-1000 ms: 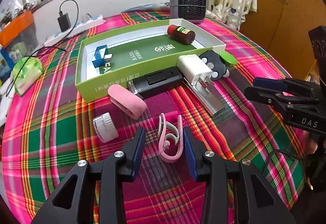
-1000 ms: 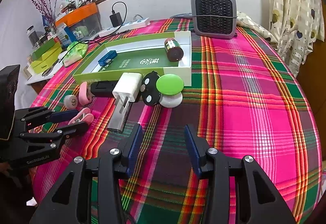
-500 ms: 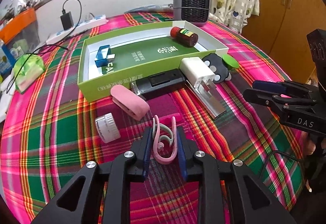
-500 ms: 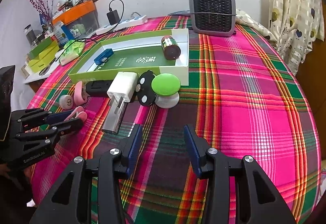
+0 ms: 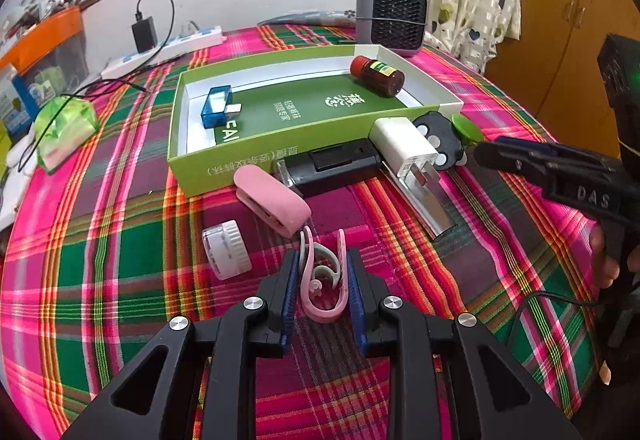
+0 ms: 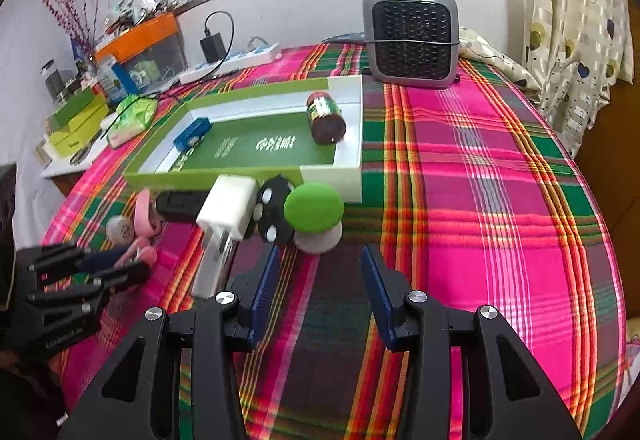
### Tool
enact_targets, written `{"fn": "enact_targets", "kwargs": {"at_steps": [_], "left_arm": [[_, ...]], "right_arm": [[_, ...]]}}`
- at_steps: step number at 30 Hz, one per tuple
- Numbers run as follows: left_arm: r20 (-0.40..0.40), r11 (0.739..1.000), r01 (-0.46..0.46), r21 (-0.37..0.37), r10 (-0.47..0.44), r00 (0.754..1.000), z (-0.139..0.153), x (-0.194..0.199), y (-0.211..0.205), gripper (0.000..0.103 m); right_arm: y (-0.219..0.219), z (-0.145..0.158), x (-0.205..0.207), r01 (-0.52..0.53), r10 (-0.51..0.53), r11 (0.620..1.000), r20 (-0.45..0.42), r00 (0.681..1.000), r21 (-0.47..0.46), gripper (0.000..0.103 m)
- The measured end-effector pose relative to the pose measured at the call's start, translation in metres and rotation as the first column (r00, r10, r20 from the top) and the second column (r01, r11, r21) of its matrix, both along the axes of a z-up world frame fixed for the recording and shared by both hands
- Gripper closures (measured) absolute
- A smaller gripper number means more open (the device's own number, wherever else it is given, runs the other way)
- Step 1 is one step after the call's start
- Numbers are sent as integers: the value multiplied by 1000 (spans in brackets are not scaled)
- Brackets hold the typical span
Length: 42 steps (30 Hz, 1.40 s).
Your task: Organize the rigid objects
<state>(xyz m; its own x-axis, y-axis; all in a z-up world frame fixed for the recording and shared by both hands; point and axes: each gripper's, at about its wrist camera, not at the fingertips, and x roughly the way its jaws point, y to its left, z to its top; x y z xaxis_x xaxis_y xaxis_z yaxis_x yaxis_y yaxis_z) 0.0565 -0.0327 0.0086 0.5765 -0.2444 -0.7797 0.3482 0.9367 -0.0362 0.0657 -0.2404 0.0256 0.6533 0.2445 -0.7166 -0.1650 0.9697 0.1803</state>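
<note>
My left gripper (image 5: 322, 260) is shut on a pink and grey clip (image 5: 320, 280) low over the plaid cloth; it also shows in the right wrist view as the left gripper (image 6: 120, 266). Beside the clip lie a white cap (image 5: 226, 254) and a pink case (image 5: 272, 198). A black device (image 5: 332, 164), a white charger (image 5: 404, 146), a black dotted piece (image 5: 436, 136) and a green disc (image 6: 314, 206) lie along the green box (image 5: 256, 164). The box holds a blue stick (image 5: 216, 106) and a brown bottle (image 5: 376, 76). My right gripper (image 6: 320, 254) stands open just before the green disc.
A grey heater (image 6: 412, 40) stands behind the box. A power strip (image 5: 160, 52) with a plugged adapter and a green bag (image 5: 64, 128) lie at the back left. A metal strip (image 5: 424, 200) runs out from under the charger. The cloth to the right is bare.
The left jaws have closed from either side onto the pink clip and stayed there. The right gripper has edged slightly nearer the green disc, still open.
</note>
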Motion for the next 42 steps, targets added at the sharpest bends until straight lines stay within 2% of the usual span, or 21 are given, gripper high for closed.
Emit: {"fn": "enact_targets", "kwargs": {"at_steps": [12,25,29,42], "left_arm": [[1,1000,-1,-10,1,1000,0,2,1,81],[3,1000,-2,-16,2,1000,0,2,1,81],[3,1000,-2,-16,2,1000,0,2,0,81],[3,1000,-2,-17,2,1000,0,2,1,81]], "right_arm": [[10,3,22,-6,6,1000,12,1000,1,59],[12,0,26,-16,16,1000,8,1000,-16,59],[14,0,24,-21,22,999,23,1000,-34,67],[11,0,22,-13,14,999,29,999,-34,68]]}}
